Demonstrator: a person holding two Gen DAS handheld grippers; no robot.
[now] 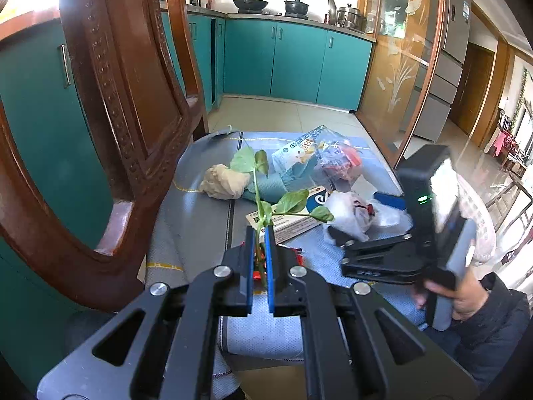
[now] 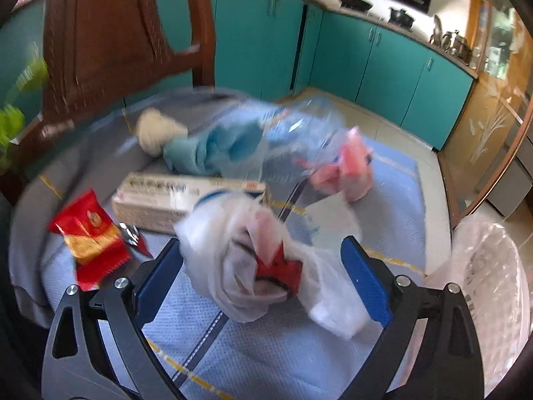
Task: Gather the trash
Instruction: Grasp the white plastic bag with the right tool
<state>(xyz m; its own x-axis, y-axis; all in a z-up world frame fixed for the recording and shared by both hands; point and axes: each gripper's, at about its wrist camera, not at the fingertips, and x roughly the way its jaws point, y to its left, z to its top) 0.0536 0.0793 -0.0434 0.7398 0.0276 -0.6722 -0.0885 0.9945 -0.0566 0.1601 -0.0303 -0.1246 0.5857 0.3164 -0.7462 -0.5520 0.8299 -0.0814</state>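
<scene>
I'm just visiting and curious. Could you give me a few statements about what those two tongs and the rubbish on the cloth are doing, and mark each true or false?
1. The left tongs are shut on a leafy green stem. True.
2. The right tongs are clamped tight on the white plastic bag. False: their jaws stand wide open on either side of the bag.
3. A red snack wrapper lies on the cloth beside the long cardboard box. True.
4. The crumpled beige glove is already in the lined bin. False: it lies on the cloth near the wooden chair.
</scene>
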